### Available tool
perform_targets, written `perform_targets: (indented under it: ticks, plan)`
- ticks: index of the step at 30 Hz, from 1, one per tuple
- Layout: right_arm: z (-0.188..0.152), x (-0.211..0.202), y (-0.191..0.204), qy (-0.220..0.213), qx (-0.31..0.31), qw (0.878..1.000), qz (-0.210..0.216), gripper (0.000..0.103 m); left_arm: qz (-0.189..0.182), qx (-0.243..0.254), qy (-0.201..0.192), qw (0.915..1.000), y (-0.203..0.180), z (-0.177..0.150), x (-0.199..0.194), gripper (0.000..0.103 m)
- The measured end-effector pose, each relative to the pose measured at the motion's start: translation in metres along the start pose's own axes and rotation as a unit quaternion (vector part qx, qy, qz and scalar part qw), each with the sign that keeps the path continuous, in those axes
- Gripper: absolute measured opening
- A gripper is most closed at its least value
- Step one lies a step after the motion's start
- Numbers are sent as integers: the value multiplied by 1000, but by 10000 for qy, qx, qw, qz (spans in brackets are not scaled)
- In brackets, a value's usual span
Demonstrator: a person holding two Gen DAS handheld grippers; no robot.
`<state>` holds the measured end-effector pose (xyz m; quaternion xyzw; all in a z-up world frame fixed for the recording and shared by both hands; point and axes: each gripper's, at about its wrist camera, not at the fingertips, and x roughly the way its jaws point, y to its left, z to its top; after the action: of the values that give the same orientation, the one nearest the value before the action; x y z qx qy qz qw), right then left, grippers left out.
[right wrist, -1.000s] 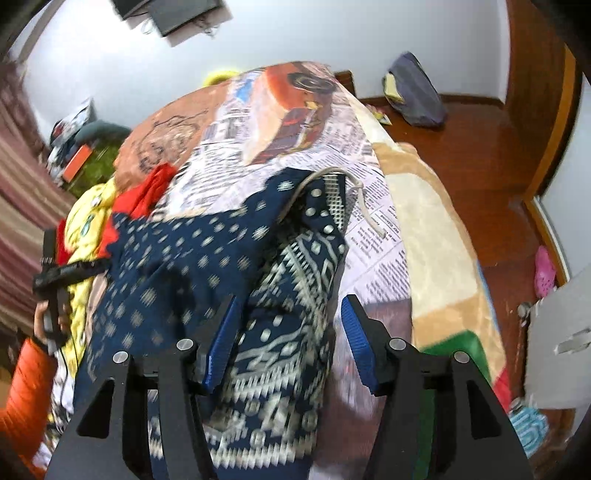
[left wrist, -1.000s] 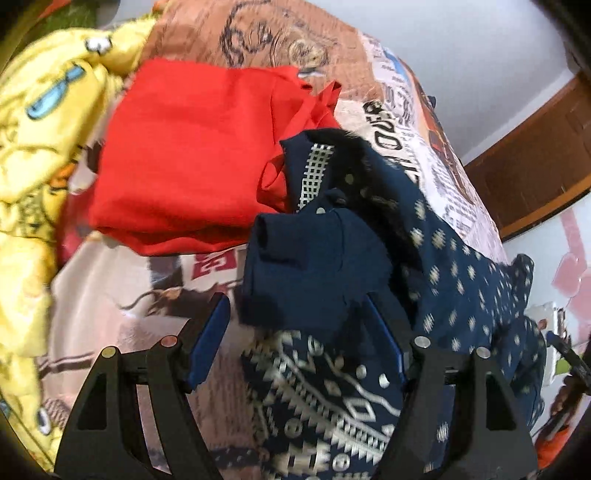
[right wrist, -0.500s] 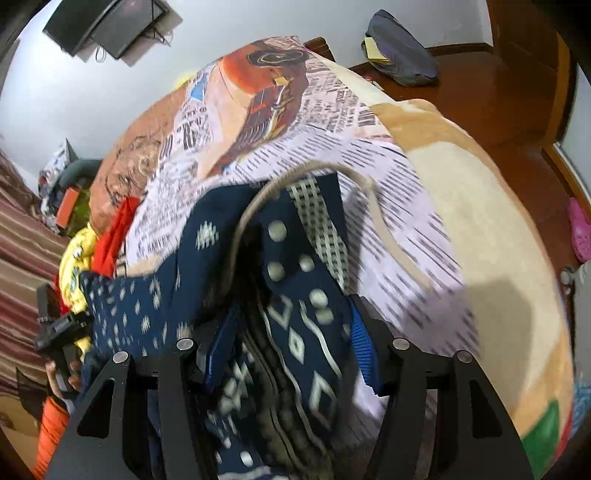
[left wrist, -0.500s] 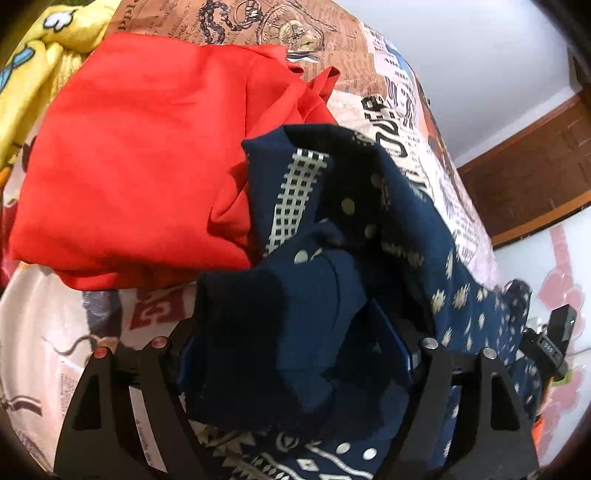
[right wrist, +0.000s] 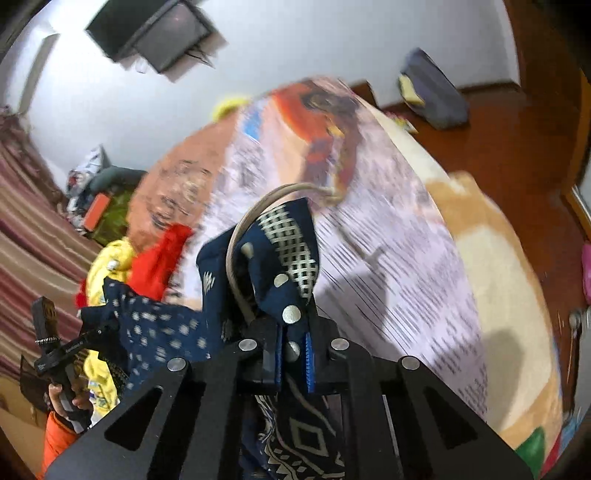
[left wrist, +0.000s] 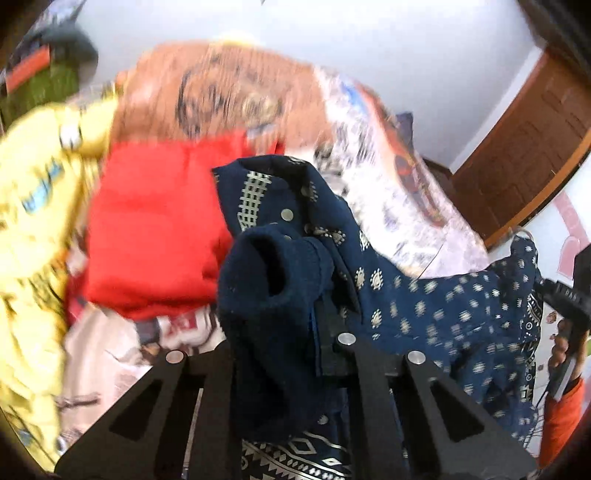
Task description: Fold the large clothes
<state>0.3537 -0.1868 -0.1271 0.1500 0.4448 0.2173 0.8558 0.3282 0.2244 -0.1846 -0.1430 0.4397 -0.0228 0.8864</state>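
walls white | floor wood | bed printed blanket | wall screen | wooden door

We see the navy garment as soft matt cloth, printed with pale dots and bands; its cuff at the centre looks thicker and fleecy. At nine o'clock the red garment is smooth, matt fabric, and the yellow cloth beyond it looks plush. The bedspread is a printed, slightly fuzzy blanket. Each gripper frame is matt black plastic with shiny metal screws. At two o'clock the door is glossy brown wood, as is the floor.
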Motion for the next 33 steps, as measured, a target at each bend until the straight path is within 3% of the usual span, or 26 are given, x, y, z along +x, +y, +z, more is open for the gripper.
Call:
perform_targets:
  ticks: [4,10,17,24,33]
  plan:
    - [21,-5,36,-220,-490,9986,14,7,227,284,-572,9977,-15,18,-38,12]
    - [56,17,74,-494,-904,9947,6,6,425,208,-922,9946,-1,47,-51,12]
    - [79,89,79,-188,-978,9943,-368,7,751,-174,-434,9961,41,71,13,12]
    - [82,141,34,124,-472,9957,-791,7,1137,-399,212,9925,83,67,86,16]
    - [71,147,22,269,-566,9917,-1125,11,1422,-315,480,9882,87,50,101,29]
